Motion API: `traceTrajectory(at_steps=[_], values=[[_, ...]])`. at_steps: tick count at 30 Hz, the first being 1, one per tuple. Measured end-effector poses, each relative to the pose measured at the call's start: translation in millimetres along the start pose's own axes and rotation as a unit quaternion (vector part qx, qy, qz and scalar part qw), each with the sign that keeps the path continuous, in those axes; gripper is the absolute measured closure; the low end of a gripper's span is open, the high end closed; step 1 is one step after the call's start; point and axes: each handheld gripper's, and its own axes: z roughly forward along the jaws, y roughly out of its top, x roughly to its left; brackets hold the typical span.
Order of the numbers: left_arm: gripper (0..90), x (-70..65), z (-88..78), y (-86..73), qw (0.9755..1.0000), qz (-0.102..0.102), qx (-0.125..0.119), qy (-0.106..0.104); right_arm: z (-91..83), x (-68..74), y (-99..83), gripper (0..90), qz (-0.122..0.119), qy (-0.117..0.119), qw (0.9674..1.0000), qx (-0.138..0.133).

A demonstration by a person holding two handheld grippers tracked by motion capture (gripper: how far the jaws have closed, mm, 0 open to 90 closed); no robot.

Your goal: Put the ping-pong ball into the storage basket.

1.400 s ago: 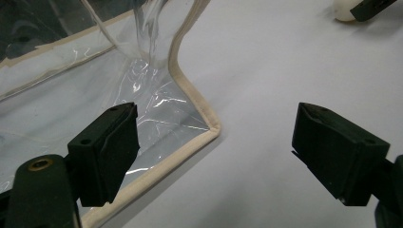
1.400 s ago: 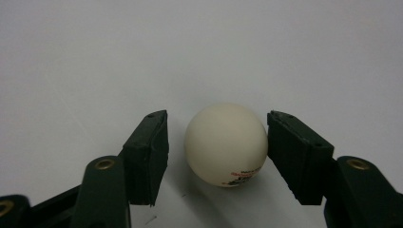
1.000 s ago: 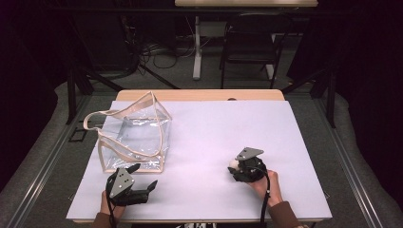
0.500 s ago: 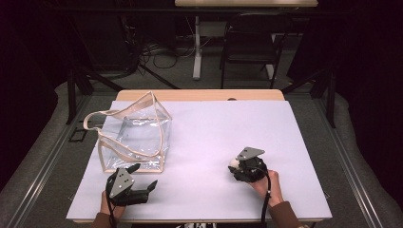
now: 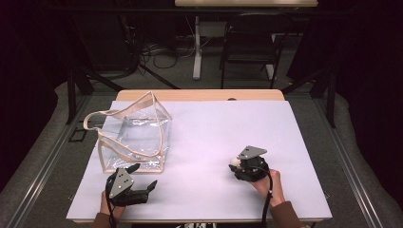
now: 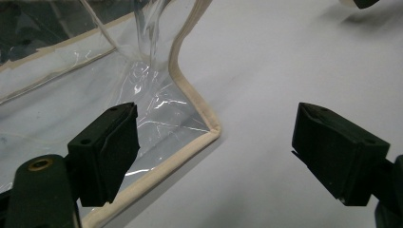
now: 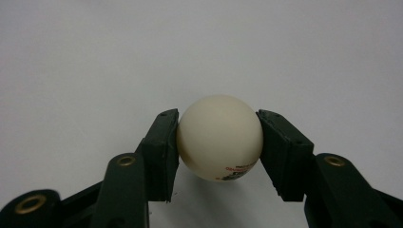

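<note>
right hand-held gripper (image 7: 218, 147) clamps a white ball (image 7: 219, 137) with unreadable red print; left hand-held gripper (image 6: 214, 156) gapes.

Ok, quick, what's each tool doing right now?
Left tool: open, empty, beside the clear bag's corner.
Right tool: shut on the white ping-pong ball.

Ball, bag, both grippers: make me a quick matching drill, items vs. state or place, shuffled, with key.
Items:
1. white ball
2. clear bag
3. left gripper
4. right gripper

States or places:
A. jaws wide apart, nothing between them
B. stands on the table's left part, beige trim
C. clamped between two black jaws
D. shut on a round thing

Pairs: 1-C, 2-B, 3-A, 4-D
</note>
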Motion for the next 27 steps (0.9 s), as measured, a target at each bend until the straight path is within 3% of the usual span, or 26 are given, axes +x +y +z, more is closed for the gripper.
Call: traceTrajectory(at_steps=[7, 27], values=[[16.1, 0.1, 0.1, 0.0, 1.0000, 0.000, 0.000, -0.001, -5.3, 1.1, 3.6, 50.7, -0.011, 0.002, 0.9999, -0.010], [16.1, 0.1, 0.6, -0.1, 1.0000, 0.000, 0.001, -0.002, -18.1, -0.1, 10.6, 50.8, -0.013, 0.000, 0.9996, -0.027]])
